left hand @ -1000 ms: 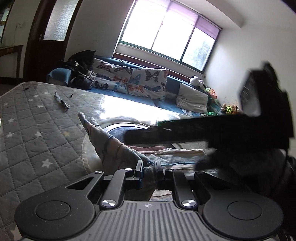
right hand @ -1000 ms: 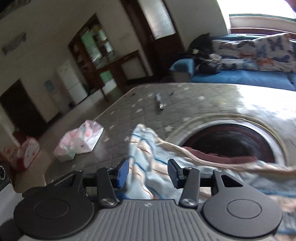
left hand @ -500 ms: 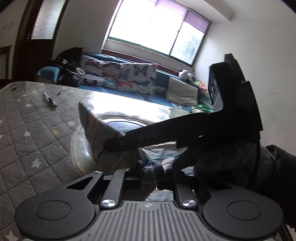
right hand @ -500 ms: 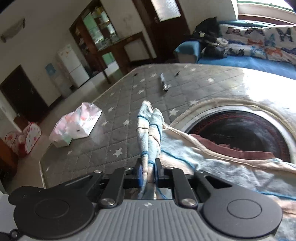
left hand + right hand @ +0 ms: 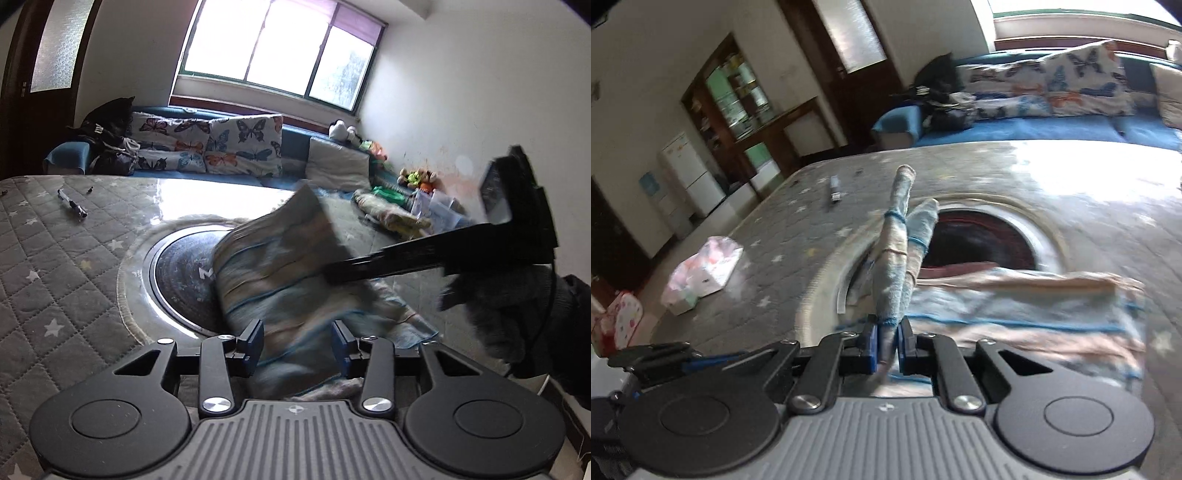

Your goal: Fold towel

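Note:
The striped blue and beige towel (image 5: 280,266) hangs part-lifted over the table, blurred in the left wrist view. My left gripper (image 5: 297,343) is open, its fingers on either side of the towel's lower fold without pinching it. My right gripper (image 5: 887,347) is shut on a bunched edge of the towel (image 5: 897,266), which stands up in front of it. The rest of the towel (image 5: 1015,306) lies spread to the right on the table. In the left wrist view the right gripper (image 5: 332,275) reaches in from the right, held by a gloved hand (image 5: 498,314).
The table has a grey quilted cover with stars (image 5: 55,280) and a round dark inset (image 5: 184,273) under the towel. A pen (image 5: 72,205) lies at the far left. A tissue pack (image 5: 701,273) sits near the table's left edge. A blue sofa with butterfly cushions (image 5: 221,147) stands behind.
My left gripper has opened and let go of the towel. My right gripper, open a second ago, has shut on the towel's edge and swung it up and to the right.

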Demonstrator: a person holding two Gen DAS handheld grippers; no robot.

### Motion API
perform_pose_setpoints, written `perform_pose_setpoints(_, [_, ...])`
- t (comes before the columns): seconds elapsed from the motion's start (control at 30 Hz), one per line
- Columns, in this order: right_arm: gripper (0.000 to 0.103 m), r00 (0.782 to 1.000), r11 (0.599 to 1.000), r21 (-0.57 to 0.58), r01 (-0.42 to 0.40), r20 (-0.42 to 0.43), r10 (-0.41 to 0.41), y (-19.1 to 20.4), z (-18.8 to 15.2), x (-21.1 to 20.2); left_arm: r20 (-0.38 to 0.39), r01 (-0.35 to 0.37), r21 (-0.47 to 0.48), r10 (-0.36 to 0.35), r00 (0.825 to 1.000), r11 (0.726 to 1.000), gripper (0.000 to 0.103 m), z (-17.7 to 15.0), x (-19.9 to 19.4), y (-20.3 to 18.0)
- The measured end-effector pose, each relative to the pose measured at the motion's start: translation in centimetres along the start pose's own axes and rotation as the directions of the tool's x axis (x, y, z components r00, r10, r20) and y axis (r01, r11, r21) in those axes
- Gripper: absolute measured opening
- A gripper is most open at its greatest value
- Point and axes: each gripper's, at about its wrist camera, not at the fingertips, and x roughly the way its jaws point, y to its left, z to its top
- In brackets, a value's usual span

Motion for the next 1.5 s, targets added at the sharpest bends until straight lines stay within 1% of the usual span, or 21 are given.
perform_pose_setpoints(0.1, [0.009, 0.999, 0.998, 0.05, 0.036, 0.003, -0.036, -2.4, -0.9, -0.8, -0.023, -0.012, -0.012, 0.012, 1.0, 1.0, 0.043, -0.2, 0.7, 0.2])
perform_pose_setpoints(0.23, [0.009, 0.997, 0.993, 0.09, 0.075, -0.014, -0.074, -4.9, -1.7, -0.9, -0.046, -0.021, -0.013, 0.02, 0.999, 1.0, 0.043, -0.2, 1.5, 0.2])
perform_pose_setpoints(0.33, [0.009, 0.997, 0.995, 0.083, 0.061, 0.035, -0.065, -5.3, -1.7, -2.0, -0.056, -0.027, -0.008, 0.027, 0.998, 1.0, 0.043, -0.2, 1.8, 0.2])
perform_pose_setpoints(0.43, [0.009, 0.995, 0.995, 0.066, 0.069, 0.073, -0.074, -5.6, -1.7, -2.9, -0.063, -0.039, -0.007, 0.039, 0.997, 0.999, 0.044, -0.2, 2.2, 0.4])
perform_pose_setpoints(0.5, [0.009, 0.99, 0.989, 0.091, 0.115, 0.077, -0.122, -6.8, -2.3, -2.9, -0.072, -0.046, -0.009, 0.045, 0.996, 0.999, 0.044, -0.3, 2.5, 0.5])
perform_pose_setpoints(0.63, [0.009, 0.986, 0.976, 0.156, 0.153, 0.041, -0.161, -8.9, -3.8, -2.0, -0.096, -0.051, -0.007, 0.05, 0.994, 0.999, 0.044, -0.5, 3.2, 0.3])
perform_pose_setpoints(0.7, [0.009, 0.986, 0.978, 0.151, 0.145, 0.057, -0.155, -9.0, -4.0, -2.2, -0.103, -0.051, -0.004, 0.05, 0.993, 0.999, 0.044, -0.5, 3.5, 0.3])
perform_pose_setpoints(0.73, [0.009, 0.985, 0.979, 0.147, 0.138, 0.079, -0.15, -8.9, -4.0, -2.5, -0.106, -0.051, -0.002, 0.05, 0.993, 0.999, 0.044, -0.5, 3.6, 0.2])
perform_pose_setpoints(0.87, [0.009, 0.977, 0.977, 0.123, 0.174, 0.1, -0.187, -8.9, -3.9, -2.7, -0.111, -0.052, 0.003, 0.052, 0.992, 0.999, 0.044, -0.2, 4.4, 0.1])
perform_pose_setpoints(0.97, [0.015, 0.969, 0.963, 0.153, 0.221, 0.077, -0.234, -9.7, -4.4, -2.5, -0.114, -0.049, 0.009, 0.05, 0.992, 0.999, 0.044, 0.1, 4.9, -0.2])
perform_pose_setpoints(1.03, [0.019, 0.966, 0.961, 0.153, 0.232, 0.082, -0.247, -9.7, -4.6, -2.7, -0.117, -0.044, 0.016, 0.046, 0.992, 0.999, 0.044, 0.2, 5.3, -0.5])
perform_pose_setpoints(1.07, [0.027, 0.96, 0.958, 0.143, 0.248, 0.095, -0.263, -9.5, -4.5, -3.0, -0.118, -0.041, 0.023, 0.044, 0.992, 0.999, 0.044, 0.4, 5.5, -0.6])
perform_pose_setpoints(1.1, [0.03, 0.953, 0.955, 0.131, 0.267, 0.109, -0.282, -9.2, -4.4, -3.4, -0.118, -0.037, 0.031, 0.04, 0.992, 0.999, 0.044, 0.5, 5.7, -0.9])
perform_pose_setpoints(1.17, [0.03, 0.935, 0.946, 0.095, 0.311, 0.15, -0.322, -8.6, -3.8, -4.1, -0.12, -0.025, 0.045, 0.031, 0.992, 0.999, 0.044, 0.8, 6.3, -1.4])
perform_pose_setpoints(1.2, [0.03, 0.928, 0.944, 0.079, 0.321, 0.171, -0.33, -8.3, -3.4, -4.4, -0.12, -0.019, 0.052, 0.025, 0.992, 0.998, 0.044, 0.9, 6.7, -1.8])
perform_pose_setpoints(1.23, [0.03, 0.927, 0.946, 0.065, 0.319, 0.186, -0.325, -8.1, -2.9, -4.5, -0.12, -0.012, 0.06, 0.019, 0.993, 0.998, 0.044, 1.0, 7.1, -2.1])
perform_pose_setpoints(1.3, [0.03, 0.935, 0.955, 0.035, 0.293, 0.196, -0.294, -7.9, -1.9, -4.1, -0.125, 0.007, 0.073, 0.003, 0.992, 0.997, 0.044, 1.1, 7.9, -2.9])
perform_pose_setpoints(1.4, [0.029, 0.945, 0.958, -0.03, 0.284, 0.181, -0.274, -7.5, -0.6, -2.4, -0.134, 0.037, 0.093, -0.024, 0.991, 0.995, 0.044, 1.3, 9.1, -4.0])
perform_pose_setpoints(1.5, [0.029, 0.95, 0.953, -0.094, 0.287, 0.151, -0.272, -7.4, 0.3, -0.4, -0.149, 0.061, 0.11, -0.045, 0.988, 0.992, 0.044, 1.2, 10.1, -4.8])
